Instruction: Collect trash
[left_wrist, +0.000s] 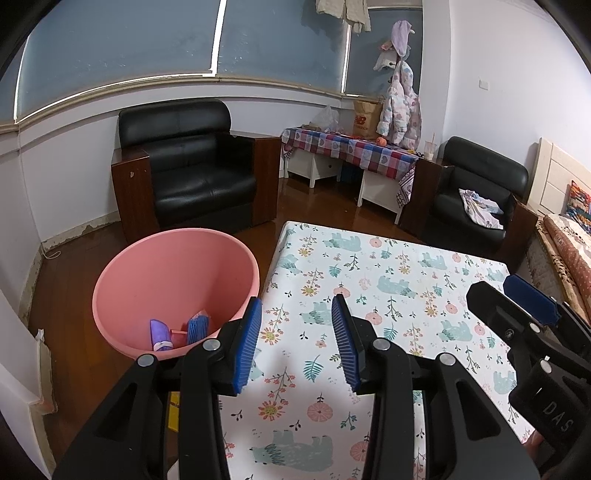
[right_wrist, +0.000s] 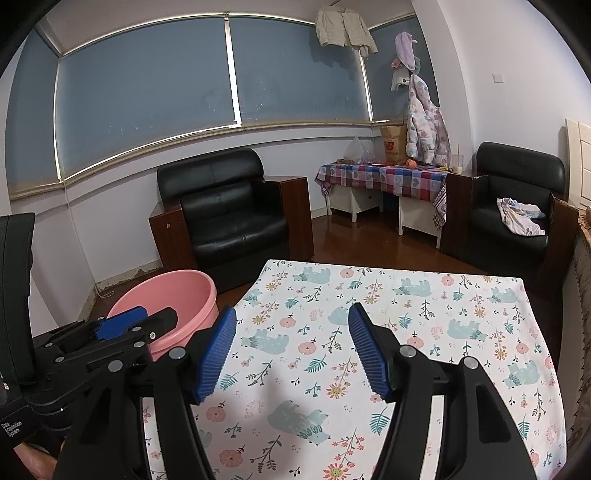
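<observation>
Trash sits at the bottom of the pink tub (left_wrist: 173, 280): a purple wrapper-like piece (left_wrist: 160, 334), a blue ribbed foam sleeve (left_wrist: 198, 326), and a small pink bit betw them, though the left finger partly hides that corner so I can't tell if there's more. Tub stands on the wood floor (left_wrist: 74, 295) just beside the table's left edge, rim below tabletop level, prob so stuff can be dropped or swept straight in.

Table w/ bear-and-flower cloth (left_wrist: 369, 266) shows no trash in either view; collecting looks done or near done.

Left gripper (left_wrist: 295, 341) hovers over the table's left edge, jaws spread, nothing betw them. Right gripper (right_wrist: 291, 349) is further right over the cloth, jaws also spread wide, empty.

Room: tabletop open all round; far edge drops to floor before the black armchair (left_wrist: 188, 162). Grippers are side by side, near each other, so swings inward are tight.
</observation>
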